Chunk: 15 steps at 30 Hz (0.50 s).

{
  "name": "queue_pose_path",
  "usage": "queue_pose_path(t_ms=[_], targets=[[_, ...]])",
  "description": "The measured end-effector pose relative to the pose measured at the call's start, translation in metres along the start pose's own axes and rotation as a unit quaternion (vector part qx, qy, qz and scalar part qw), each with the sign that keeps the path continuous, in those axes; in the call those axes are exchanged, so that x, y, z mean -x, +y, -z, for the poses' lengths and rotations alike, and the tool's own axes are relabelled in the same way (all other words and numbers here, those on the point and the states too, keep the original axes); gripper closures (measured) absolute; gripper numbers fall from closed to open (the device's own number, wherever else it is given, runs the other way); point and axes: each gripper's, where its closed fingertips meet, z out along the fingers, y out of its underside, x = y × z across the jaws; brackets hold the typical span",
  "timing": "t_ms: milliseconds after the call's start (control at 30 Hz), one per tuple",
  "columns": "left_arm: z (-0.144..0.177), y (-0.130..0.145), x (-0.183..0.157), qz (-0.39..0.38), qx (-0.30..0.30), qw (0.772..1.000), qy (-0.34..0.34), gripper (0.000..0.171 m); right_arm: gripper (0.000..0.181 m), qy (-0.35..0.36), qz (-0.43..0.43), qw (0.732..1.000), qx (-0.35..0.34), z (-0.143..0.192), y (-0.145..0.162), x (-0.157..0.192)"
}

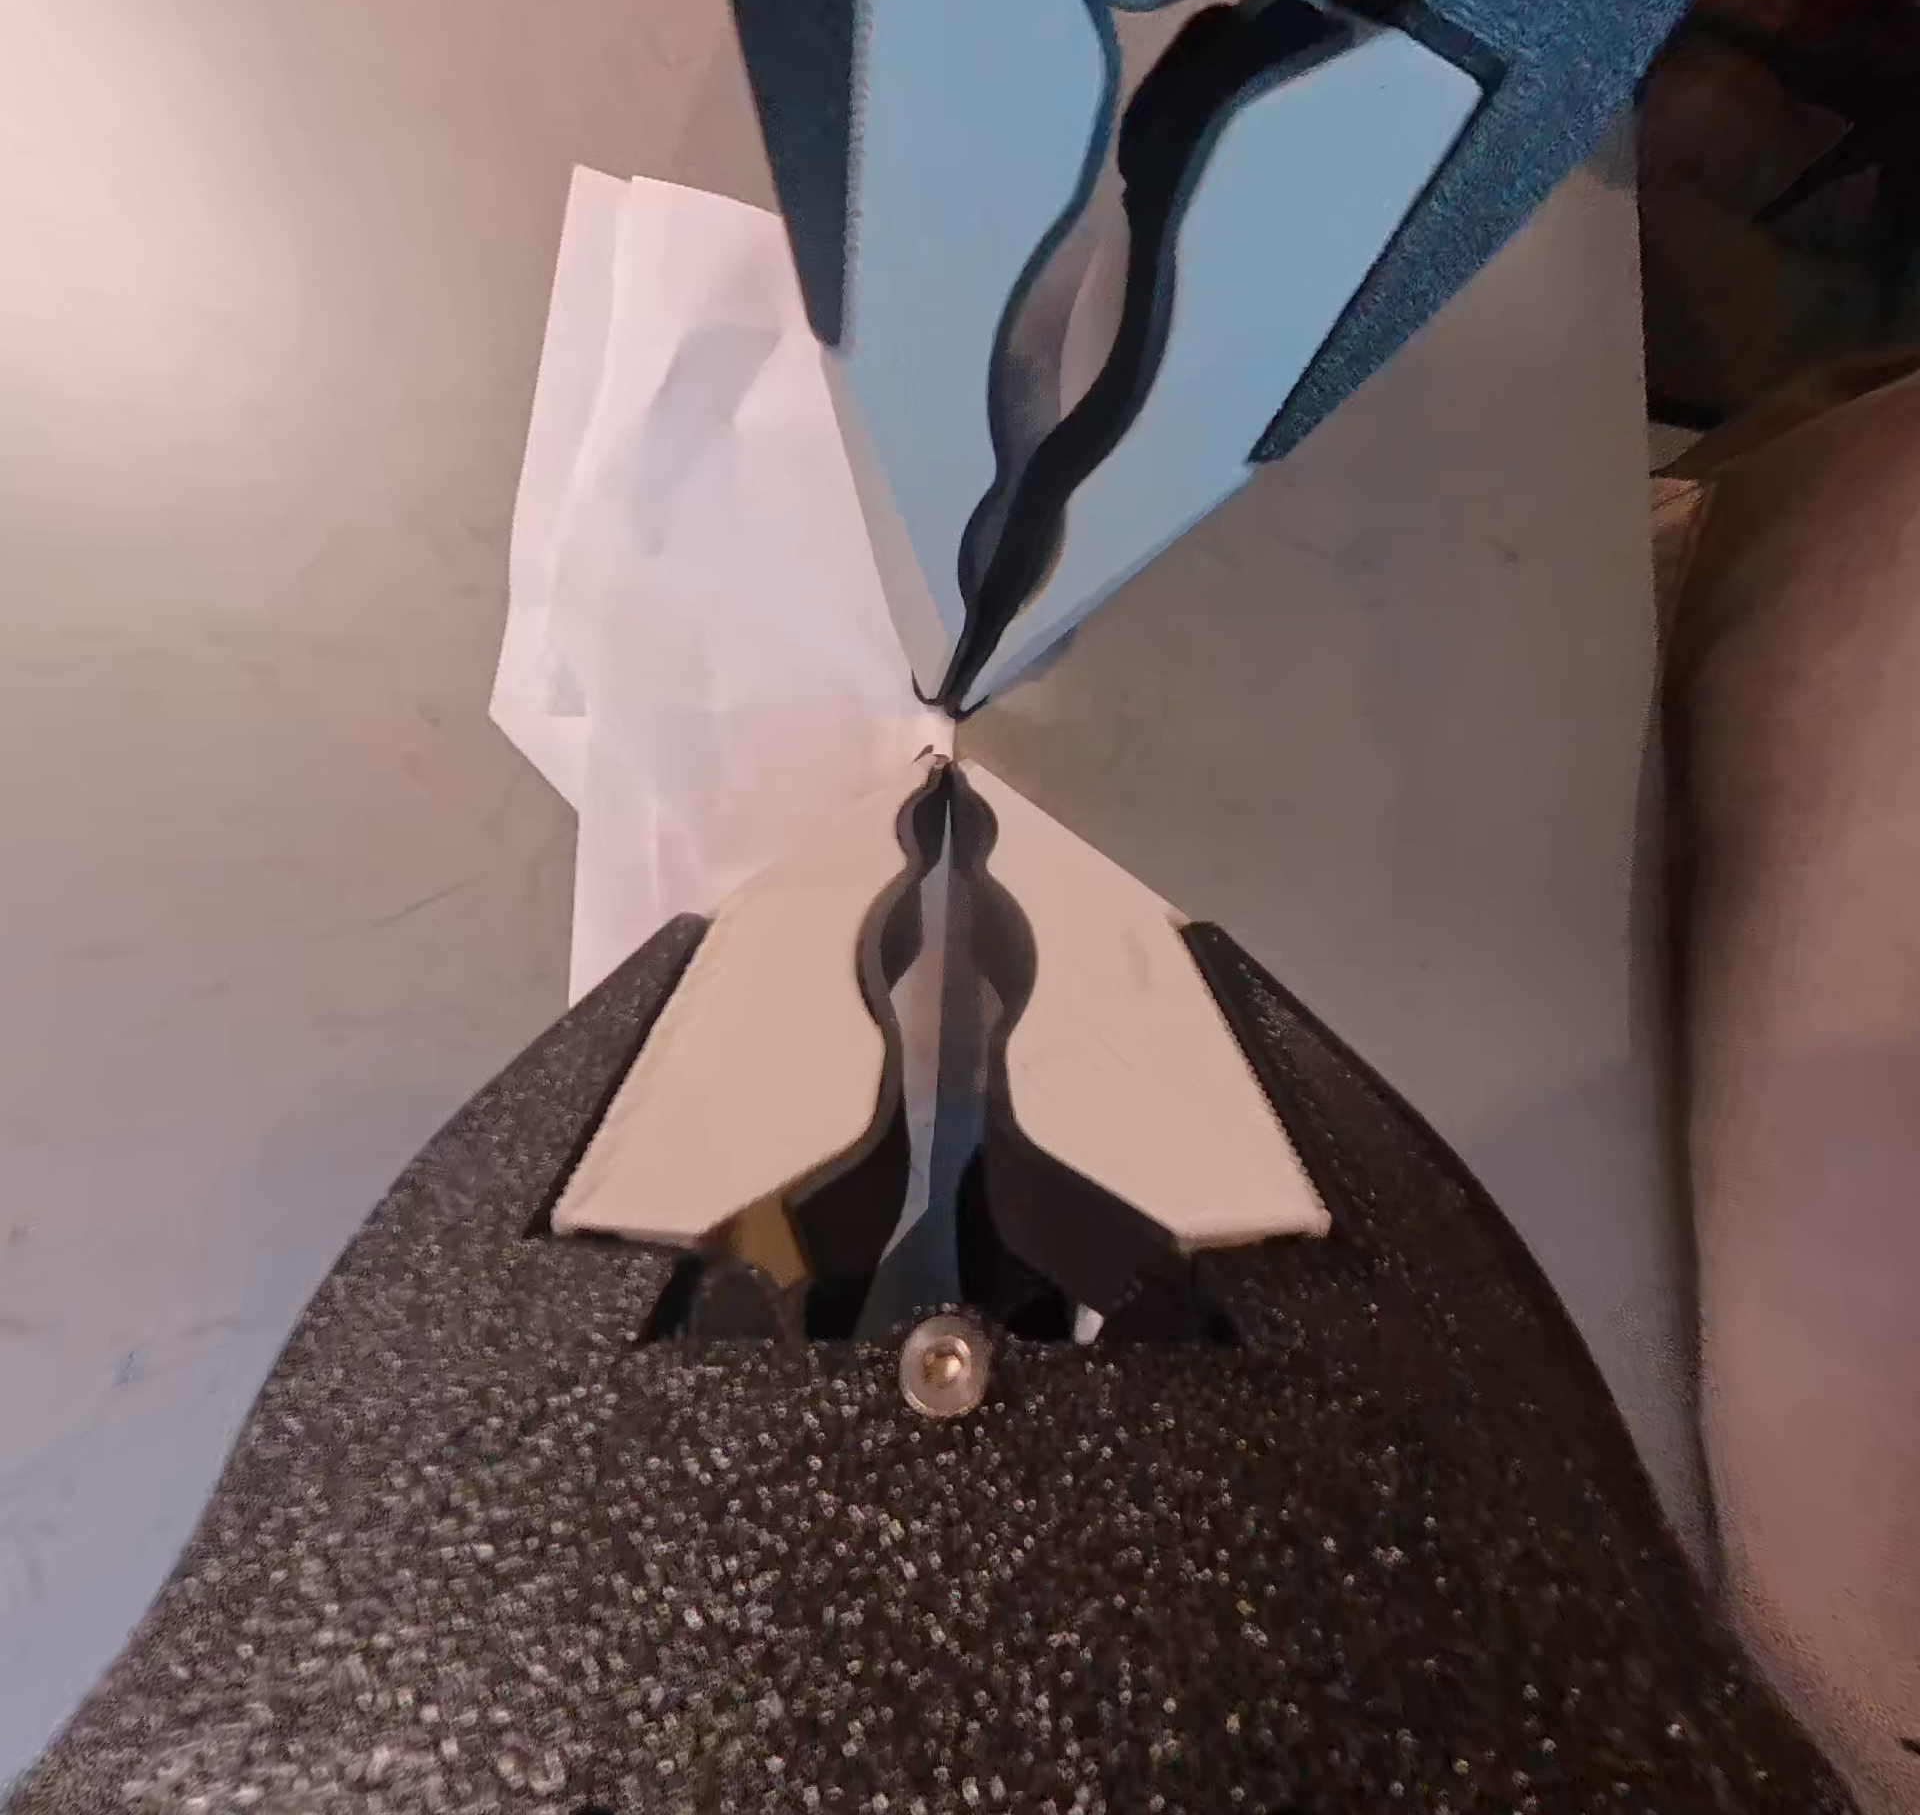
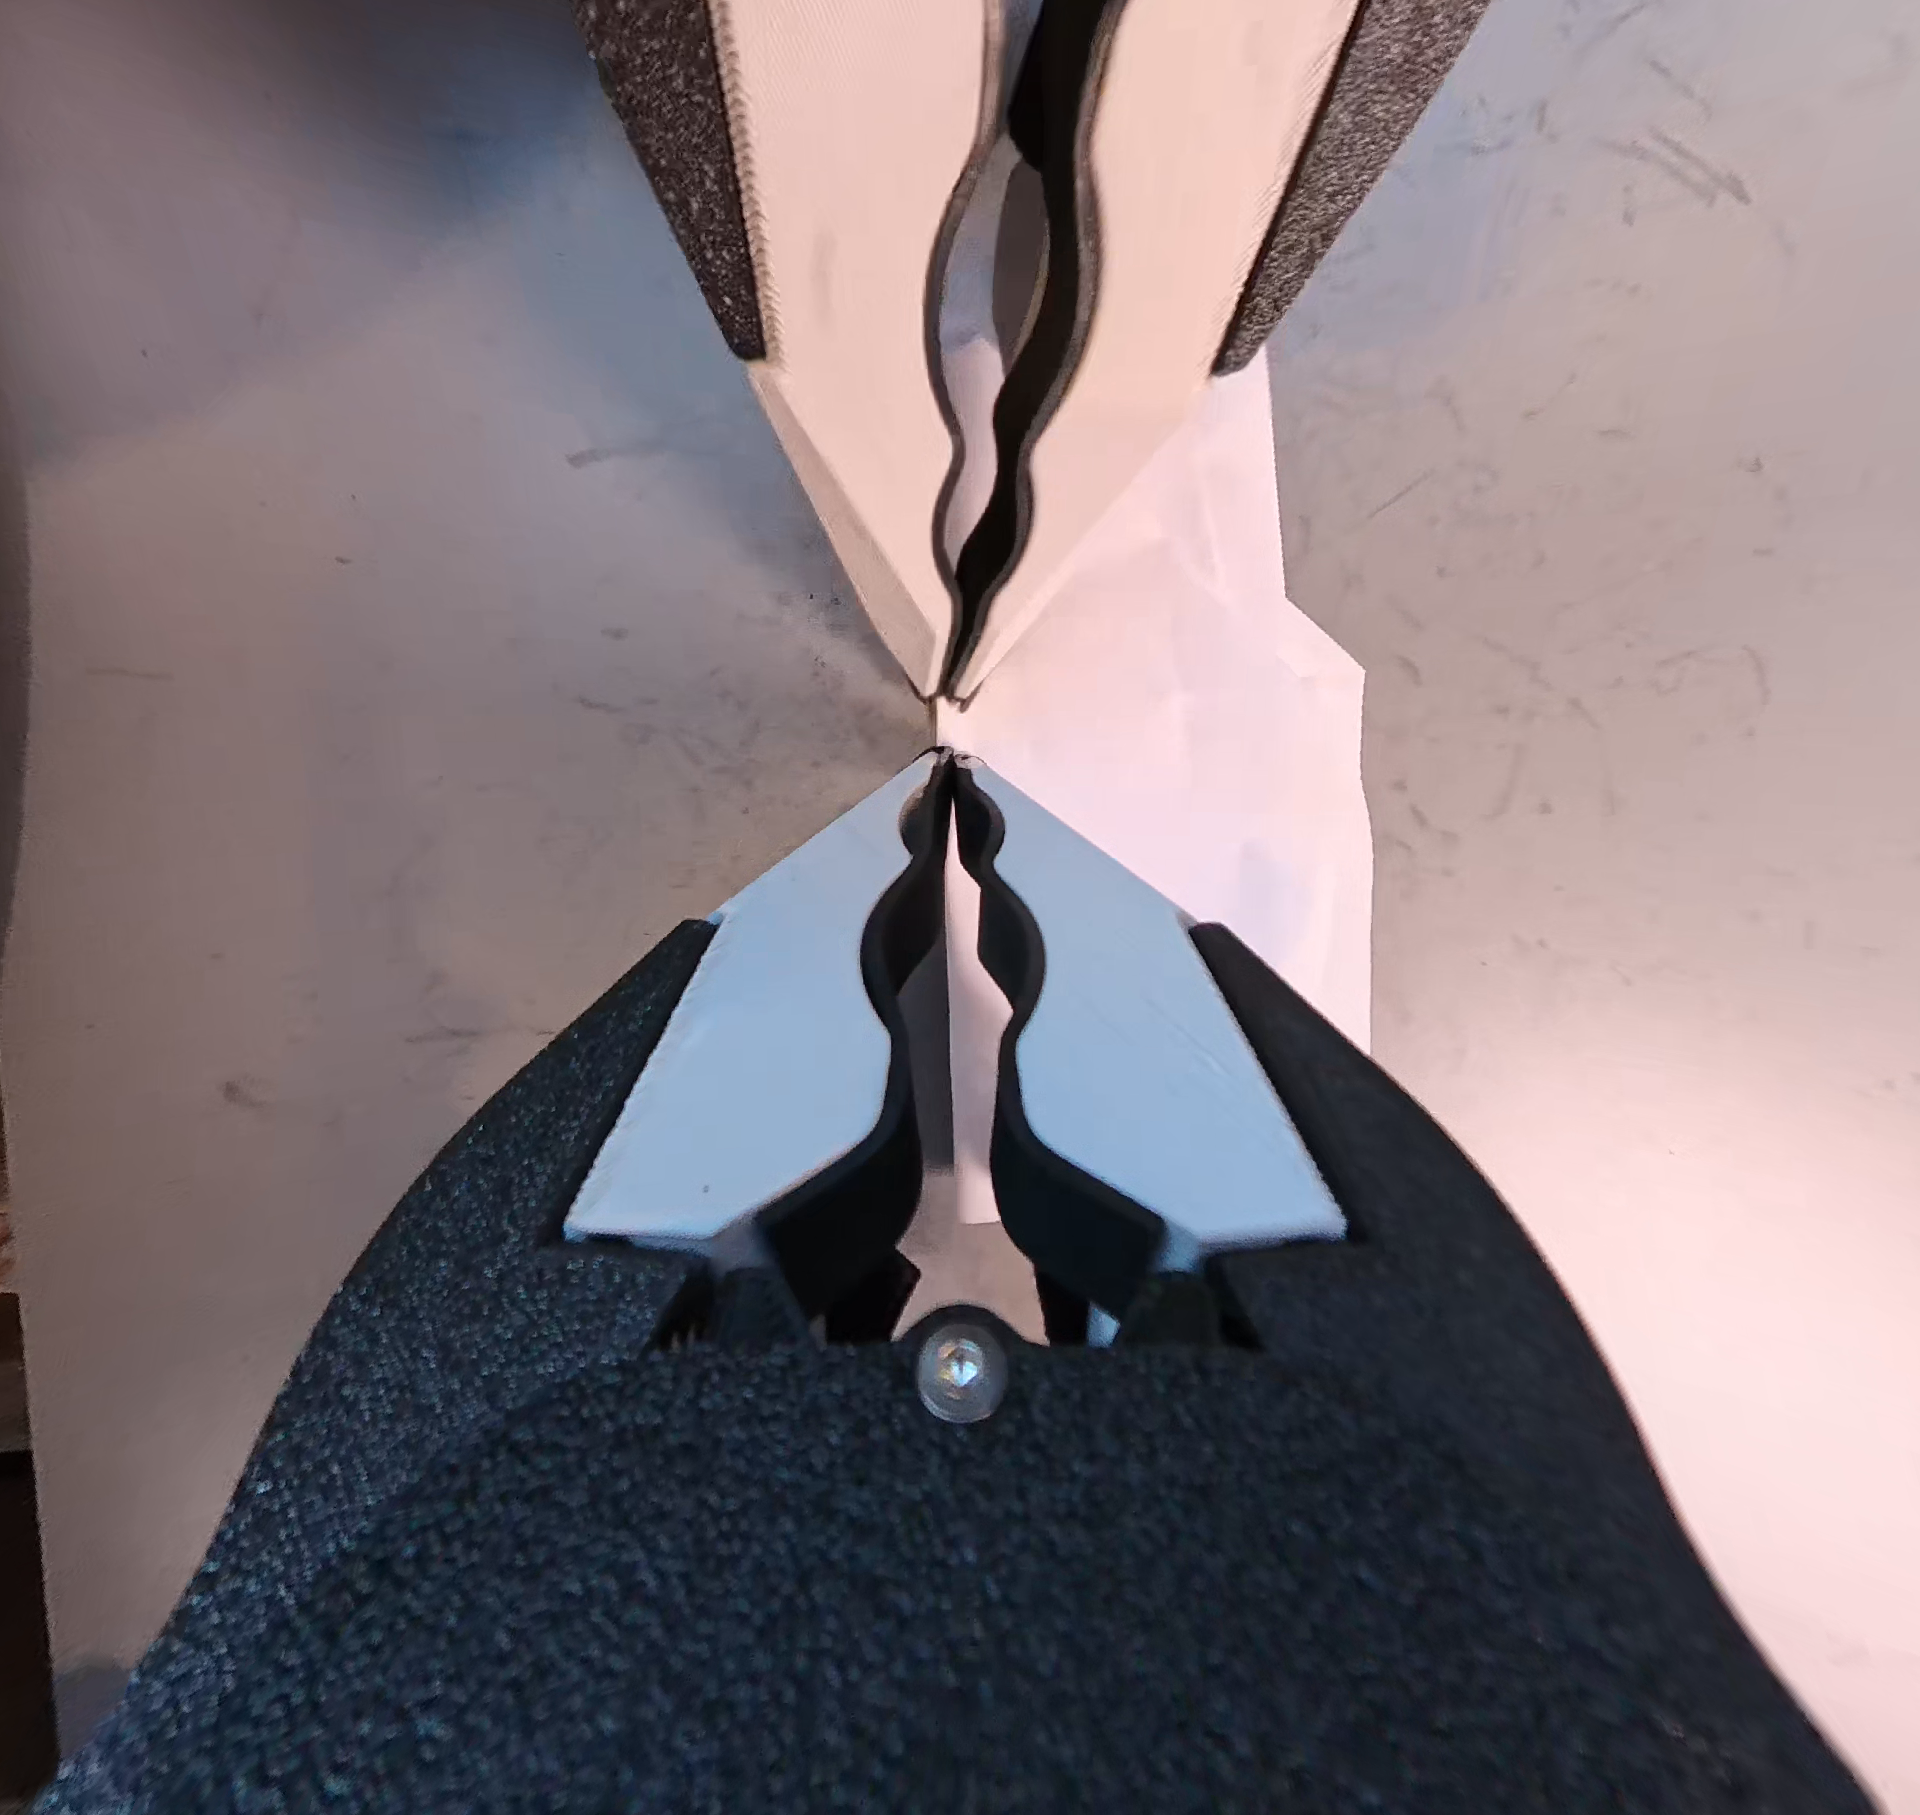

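A creased, folded white sheet of paper (image 1: 707, 570) lies on a grey tabletop (image 1: 260, 622). My left gripper (image 1: 943, 766), with cream fingers, is shut, its tips pinching the sheet's near edge. My right gripper (image 1: 951, 700), with pale blue fingers, comes from the opposite side, tip to tip with the left. In the right wrist view my right gripper (image 2: 948, 755) is shut on the same edge of the paper (image 2: 1195, 726), and the left gripper (image 2: 943, 695) faces it. The paper shows through the slit between each pair of fingers. The sheet's creases run toward the pinched spot.
The grey tabletop (image 2: 416, 726) is scuffed. In the left wrist view a beige surface (image 1: 1787, 934) runs along the table's right edge, with dark clutter (image 1: 1818, 207) above it. My two grippers' fingertips are within a few centimetres of each other.
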Motion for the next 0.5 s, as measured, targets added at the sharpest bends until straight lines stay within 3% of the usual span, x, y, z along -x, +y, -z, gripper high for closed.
queue_pose_path(t_ms=[500], targets=[[0.000,0.003,0.000,0.015,0.026,0.999,-0.011,0.171,0.181,0.059,0.048,0.997,0.010,0.010,0.016,-0.008]])
